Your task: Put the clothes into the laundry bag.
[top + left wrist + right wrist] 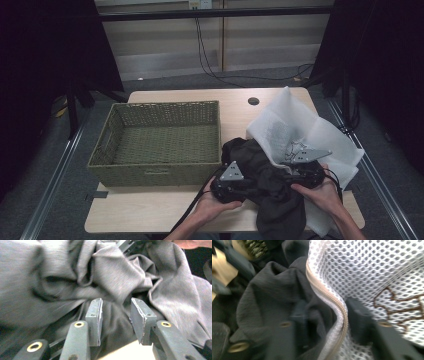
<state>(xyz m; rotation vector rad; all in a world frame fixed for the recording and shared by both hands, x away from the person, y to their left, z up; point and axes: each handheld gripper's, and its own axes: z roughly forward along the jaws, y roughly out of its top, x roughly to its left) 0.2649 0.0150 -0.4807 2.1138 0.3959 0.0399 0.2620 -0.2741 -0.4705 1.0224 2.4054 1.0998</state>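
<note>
At the worktop's front right corner, the dark garment bunches ahead of the left gripper, whose part-open fingers hold nothing; the right gripper straddles the mesh bag's zipper edge, grip unclear.

one woven basket, one dark grey garment, one white mesh laundry bag, one wooden table, two hand-held grippers: left gripper, right gripper.

A recording lab: black curtains (floor rails), lone table.

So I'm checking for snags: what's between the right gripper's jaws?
In the right gripper view, the white mesh bag's zipper edge runs between them, beside the dark garment.
</note>
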